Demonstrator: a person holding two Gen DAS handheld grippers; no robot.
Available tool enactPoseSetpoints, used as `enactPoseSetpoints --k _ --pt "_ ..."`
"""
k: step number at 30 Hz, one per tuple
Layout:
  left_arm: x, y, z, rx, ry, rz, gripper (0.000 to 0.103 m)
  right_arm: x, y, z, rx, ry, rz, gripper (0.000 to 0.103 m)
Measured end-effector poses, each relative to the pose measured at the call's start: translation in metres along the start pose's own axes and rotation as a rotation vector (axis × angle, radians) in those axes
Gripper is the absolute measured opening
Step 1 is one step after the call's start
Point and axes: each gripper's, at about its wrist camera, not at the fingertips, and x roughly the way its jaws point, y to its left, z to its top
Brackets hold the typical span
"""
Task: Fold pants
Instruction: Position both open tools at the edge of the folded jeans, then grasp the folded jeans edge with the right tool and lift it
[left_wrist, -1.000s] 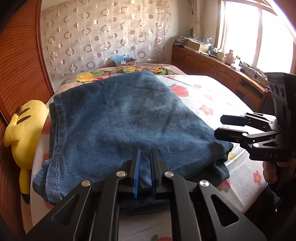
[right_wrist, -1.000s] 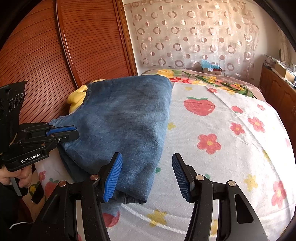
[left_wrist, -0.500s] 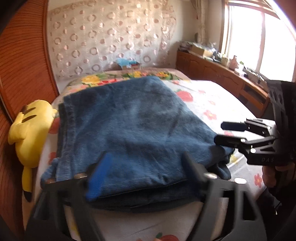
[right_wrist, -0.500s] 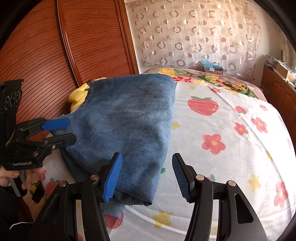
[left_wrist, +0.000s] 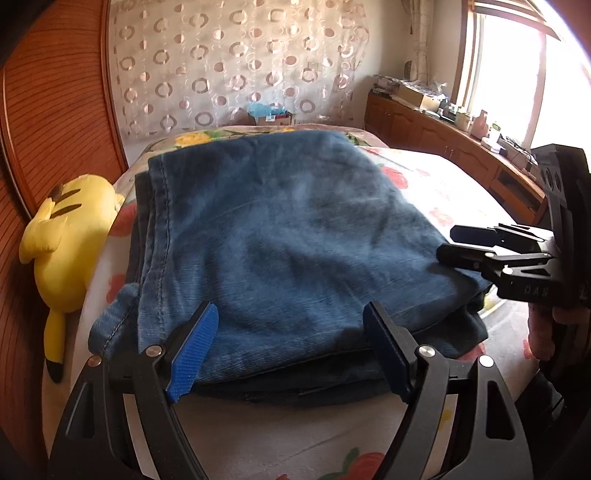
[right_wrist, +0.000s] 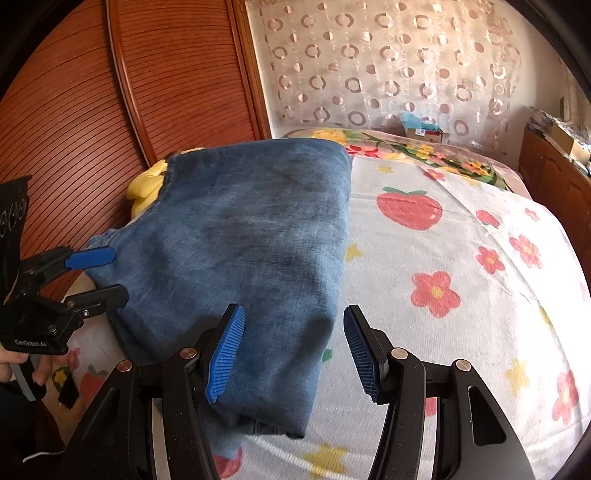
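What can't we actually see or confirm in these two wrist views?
- Jeans: lower layers and waistband are hidden under the top fold in both views.
- Yellow plush: mostly hidden behind the jeans in the right wrist view.
- Box at the curtain: contents too small to read.
- Window: blown out in the left wrist view.

Folded pants (left_wrist: 280, 254) on the bed (right_wrist: 461, 332), plush toy (left_wrist: 70, 229) beside them against the wooden panel (left_wrist: 48, 122).
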Motion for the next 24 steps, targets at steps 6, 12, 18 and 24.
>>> enactPoseSetpoints --k 6,12,18,24 --pt "0.008 0.007 -0.008 -0.013 0.014 -0.008 0.081 0.009 -0.005 0.000 0.035 0.028 0.025 0.058" --pt "0.010 0.009 -0.010 -0.017 0.011 -0.013 0.081 0.020 0.000 -0.001 0.029 0.068 0.084 0.058" --pt "0.010 0.010 -0.012 -0.014 0.007 -0.014 0.081 0.018 0.003 0.003 0.022 0.063 0.102 0.024" --pt "-0.003 0.015 -0.009 -0.025 -0.003 -0.023 0.081 -0.011 0.012 0.024 0.008 -0.043 0.141 0.011"
